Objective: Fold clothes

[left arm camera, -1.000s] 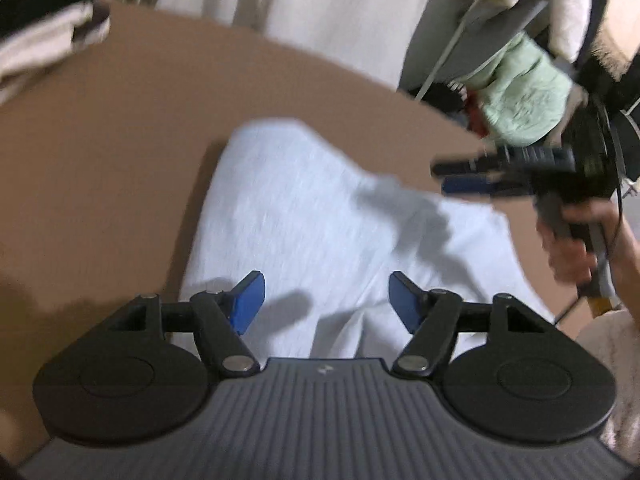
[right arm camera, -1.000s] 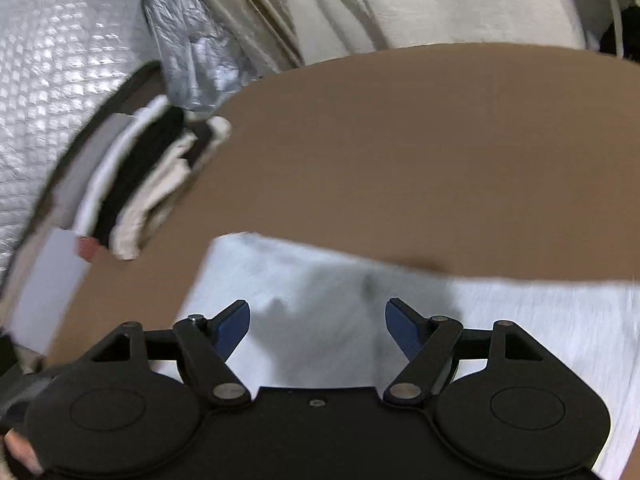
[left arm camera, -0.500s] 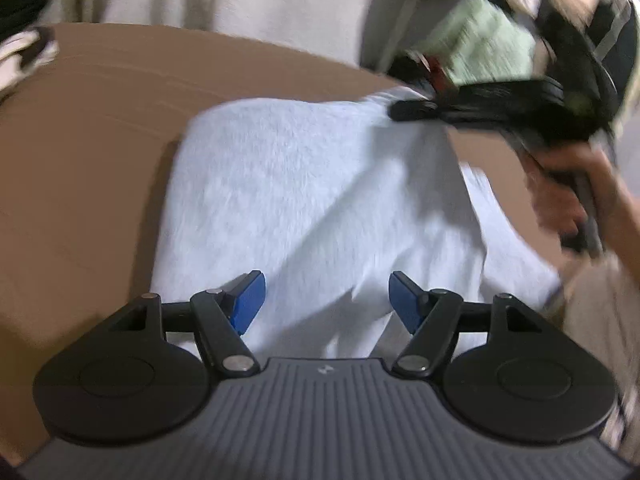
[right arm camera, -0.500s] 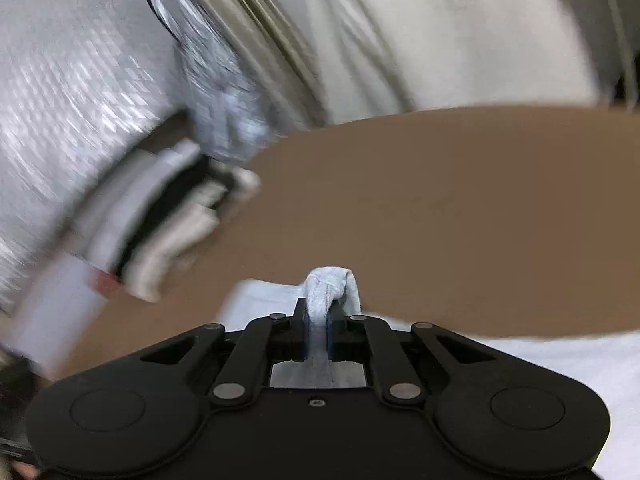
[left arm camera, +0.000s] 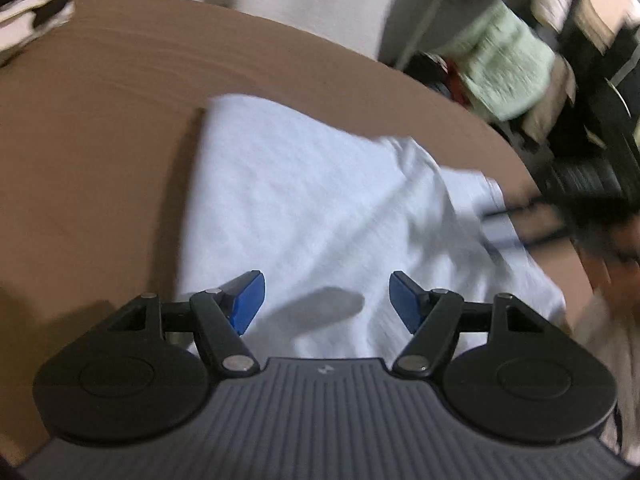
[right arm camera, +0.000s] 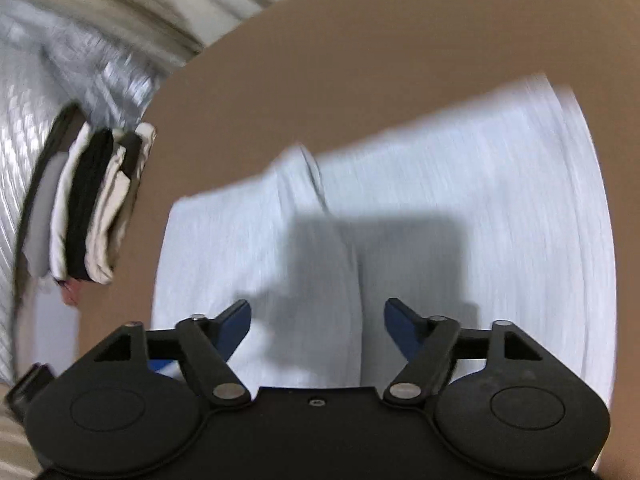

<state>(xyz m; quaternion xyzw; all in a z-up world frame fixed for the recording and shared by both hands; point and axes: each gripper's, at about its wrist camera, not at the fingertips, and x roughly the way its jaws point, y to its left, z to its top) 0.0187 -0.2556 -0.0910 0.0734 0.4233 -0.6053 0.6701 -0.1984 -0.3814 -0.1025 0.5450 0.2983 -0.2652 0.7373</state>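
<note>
Right now both claws hang over a pale blue-grey folded cotton garment [left arm camera: 320,208] spread on the brown round tabletop [left arm camera: 100,160]. Left gripper [left arm camera: 323,300]: jaws apart, nothing betw. them, blue pads clear of the cloth, which lies just ahead & below, stretching away to the far right. Right gripper [right arm camera: 317,322]: jaws opening, wide apart, no cloth pinched; the garment sits directly under & ahead of it w/ a raised ridge [right arm camera: 308,176] running forward from betw. the fingers. Claw's shadow falls on the fabric. Off to the right claw's left, at the table edge, a stack of folded black, white & cream clothes [right arm camera: 88,204]. Far right of the left claw, blurred, the person's hand [left arm camera: 612,256] on the other tool; beyond it a mint-green towel-like bundle [left arm camera: 508,68].
</note>
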